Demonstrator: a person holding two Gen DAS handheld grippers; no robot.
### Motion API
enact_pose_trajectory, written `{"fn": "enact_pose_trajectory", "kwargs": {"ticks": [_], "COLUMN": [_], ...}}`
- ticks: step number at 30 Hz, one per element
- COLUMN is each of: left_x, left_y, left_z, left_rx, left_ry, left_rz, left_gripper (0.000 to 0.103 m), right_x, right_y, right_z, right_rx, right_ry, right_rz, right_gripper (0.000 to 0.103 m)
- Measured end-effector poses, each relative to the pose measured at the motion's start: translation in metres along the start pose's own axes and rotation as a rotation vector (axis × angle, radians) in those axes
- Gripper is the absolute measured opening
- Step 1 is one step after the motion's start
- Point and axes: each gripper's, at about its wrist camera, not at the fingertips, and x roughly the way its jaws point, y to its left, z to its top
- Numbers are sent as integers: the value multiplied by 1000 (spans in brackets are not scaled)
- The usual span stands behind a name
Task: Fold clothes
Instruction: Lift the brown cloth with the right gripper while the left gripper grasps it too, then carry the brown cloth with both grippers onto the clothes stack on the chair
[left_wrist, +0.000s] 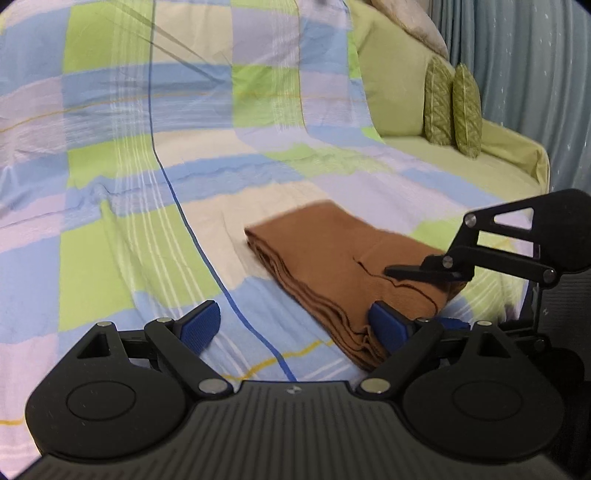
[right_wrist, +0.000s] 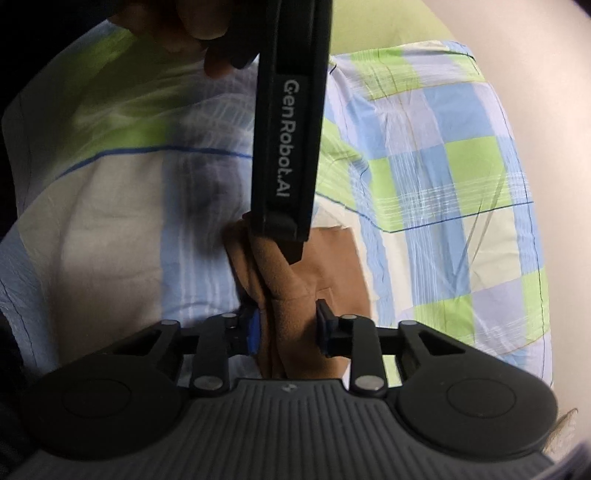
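A folded brown garment (left_wrist: 332, 251) lies on the checked bedsheet (left_wrist: 147, 184).

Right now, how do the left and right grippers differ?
The left gripper stands wide open with nothing pinched; the right gripper is nearly closed around the brown cloth. The left's one pad only nudges the cloth's edge. Both have blue pads and point down at the checked sheet.

Sheet (left_wrist: 129, 221): checked in blue, lime green, lilac and cream, with thin white stripes and a dark blue line running through it; lightly creased, spread over the sofa's seat and up its back.
Sofa (left_wrist: 517, 162): pale green cover, bare at the right end beyond the sheet.
Cushions (left_wrist: 452, 105): two, olive green and quilted, standing upright side by side against the sofa's back, touching.
Curtain (left_wrist: 535, 74): grey-blue, hanging in folds behind the sofa, with small pale specks.
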Motion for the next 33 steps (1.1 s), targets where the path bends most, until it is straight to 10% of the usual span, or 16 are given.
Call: {"fn": "enact_pose_trajectory", "kwargs": {"ticks": [4,11,16,18,20,33], "left_x": [-39,-45,-52,-57,-61,-54], "left_y": [-7,-82,-122,-138,-152,-270], "left_z": [2,-18,-12,-12,-7,47], "left_rx": [186,790,983,1101,1193,1542], "left_ry": [-75,-113,-186,-216,-265,-691], "left_rz": [-5,-38,-83,-105,-129,-450], "left_gripper": [92,88,58,17,15,15], "right_x": [-27,-95,-154,-179,-192,-301], "right_y": [-23,-45,-40,-37,-43,-33], "right_z": [3,-1,-8,-16,-16,-40], "right_rx": [82,152,117,115,111,232], "right_ry": [20,-8,-35,-43,-30,405], "right_rz": [-27,-49,-50,-75,-108,-393], "right_gripper": [22,22,22,22,22,22]}}
